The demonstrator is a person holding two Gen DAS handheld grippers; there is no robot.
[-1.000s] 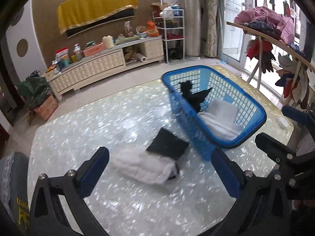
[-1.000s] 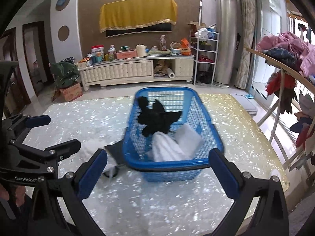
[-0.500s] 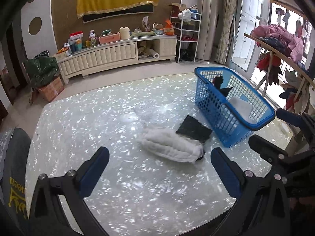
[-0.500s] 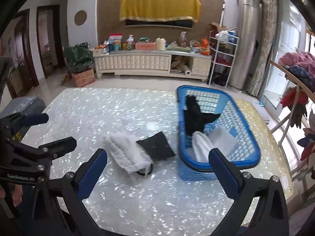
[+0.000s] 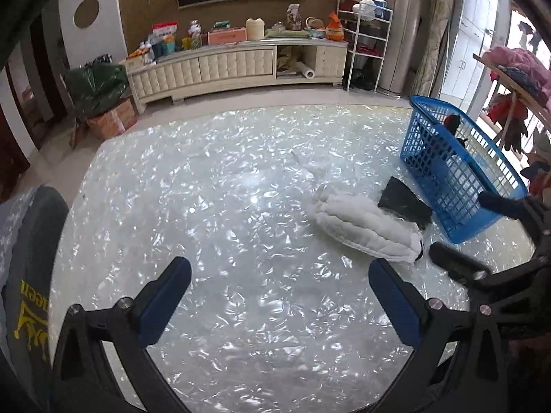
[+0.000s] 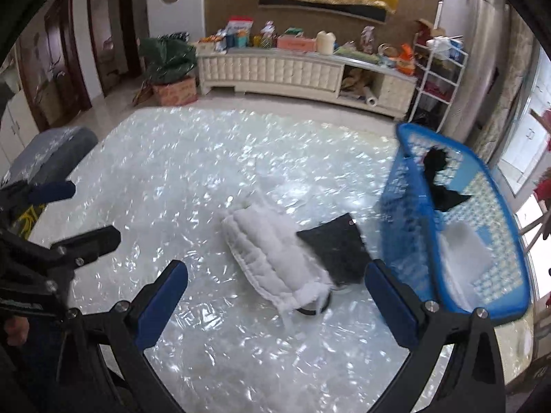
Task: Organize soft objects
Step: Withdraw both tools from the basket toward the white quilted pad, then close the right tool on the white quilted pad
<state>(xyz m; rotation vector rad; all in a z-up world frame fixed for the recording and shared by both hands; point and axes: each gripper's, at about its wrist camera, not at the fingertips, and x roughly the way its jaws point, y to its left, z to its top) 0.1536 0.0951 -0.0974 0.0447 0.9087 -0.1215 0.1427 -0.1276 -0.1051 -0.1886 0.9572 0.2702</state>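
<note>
Two soft pieces show inside the blue basket (image 6: 509, 241): a black cloth (image 6: 439, 186) draped toward its far end and a white cloth (image 6: 465, 251) lying on its mesh floor nearer the camera. That basket stands on the shimmering white table (image 5: 224, 206), toward its right side, and in the left wrist view its lattice wall (image 5: 444, 172) hides most of what it holds. On the table just outside the basket lies a folded white quilted pad (image 6: 272, 258), and a dark folded cloth (image 6: 337, 247) rests partly on the pad's end nearest the basket; the dark cloth's edge looks close to the basket wall, though whether they touch cannot be told. A small dark ring-like item peeks from under the pad's near corner, too hidden to name. In the left wrist view the same pad (image 5: 365, 227) and dark cloth (image 5: 404, 203) sit to the right of centre. The left gripper (image 5: 279, 296) hovers above bare table with its blue-padded fingers spread wide and nothing between them, well apart from the pad. The right gripper (image 6: 275, 296) is also spread wide and holds nothing, hanging above the table with the pad's near end in the gap between its fingers as seen from above. Each gripper appears at the edge of the other's view, side by side.
</note>
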